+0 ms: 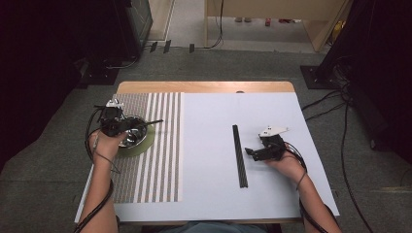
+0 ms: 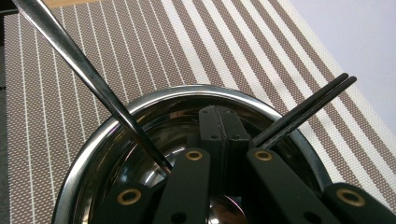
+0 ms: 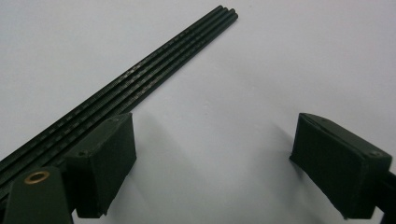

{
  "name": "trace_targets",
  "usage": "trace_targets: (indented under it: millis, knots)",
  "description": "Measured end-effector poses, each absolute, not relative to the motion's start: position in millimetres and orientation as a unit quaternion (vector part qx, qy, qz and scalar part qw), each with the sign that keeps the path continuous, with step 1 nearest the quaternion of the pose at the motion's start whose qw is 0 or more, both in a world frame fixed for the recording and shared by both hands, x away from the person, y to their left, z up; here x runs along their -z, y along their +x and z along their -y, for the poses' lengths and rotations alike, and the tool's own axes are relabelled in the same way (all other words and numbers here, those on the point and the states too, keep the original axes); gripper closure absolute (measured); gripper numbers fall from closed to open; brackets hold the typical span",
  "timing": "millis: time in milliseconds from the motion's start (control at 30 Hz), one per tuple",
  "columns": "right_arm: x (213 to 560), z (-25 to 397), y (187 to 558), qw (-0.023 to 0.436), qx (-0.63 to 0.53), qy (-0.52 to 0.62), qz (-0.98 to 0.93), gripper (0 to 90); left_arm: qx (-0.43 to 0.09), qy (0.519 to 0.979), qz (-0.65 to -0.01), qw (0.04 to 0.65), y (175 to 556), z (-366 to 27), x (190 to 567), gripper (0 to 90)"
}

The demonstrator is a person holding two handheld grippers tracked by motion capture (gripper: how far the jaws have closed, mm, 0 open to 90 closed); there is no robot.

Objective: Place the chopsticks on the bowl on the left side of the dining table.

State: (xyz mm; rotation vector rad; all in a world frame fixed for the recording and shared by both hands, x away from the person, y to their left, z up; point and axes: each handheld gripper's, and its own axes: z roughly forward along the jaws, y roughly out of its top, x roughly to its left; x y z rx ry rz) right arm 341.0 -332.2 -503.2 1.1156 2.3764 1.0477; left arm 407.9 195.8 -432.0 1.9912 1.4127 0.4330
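Chopsticks [image 2: 303,109] across steel bowl [image 2: 154,100]

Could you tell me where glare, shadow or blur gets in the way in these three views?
High view: the surroundings fall into deep darkness, while the white table is evenly lit. Left gripper view: the steel bowl mirrors its surroundings, and the near jaws look soft. Right gripper view: sharp on the black rods, with soft shadows under the open jaws of the right gripper.

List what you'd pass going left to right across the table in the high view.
Left gripper over the metal bowl, on the striped placemat → black chopsticks bundle → right gripper.
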Motion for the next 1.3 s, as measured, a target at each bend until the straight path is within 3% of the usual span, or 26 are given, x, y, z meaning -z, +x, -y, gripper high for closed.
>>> trace_targets:
  millis: [533, 833, 1033, 1300]
  knots:
    - [503, 332, 341, 0.157, -0.366, 0.39, -0.83, 13.3, -0.169, 0.756, -0.54, 0.33, 407, -197, 431, 89.5]
    - [503, 332, 341, 0.157, -0.366, 0.39, -0.83, 13.3, -0.167, 0.753, -0.54, 0.336, 406, -198, 428, 83.5]
    - [503, 332, 341, 0.157, -0.366, 0.39, -0.83, 13.3, -0.172, 0.752, -0.537, 0.342, 404, -197, 423, 72.6]
    - [503, 332, 341, 0.157, -0.366, 0.39, -0.83, 13.3, -0.167, 0.752, -0.528, 0.358, 401, -192, 416, 46.1]
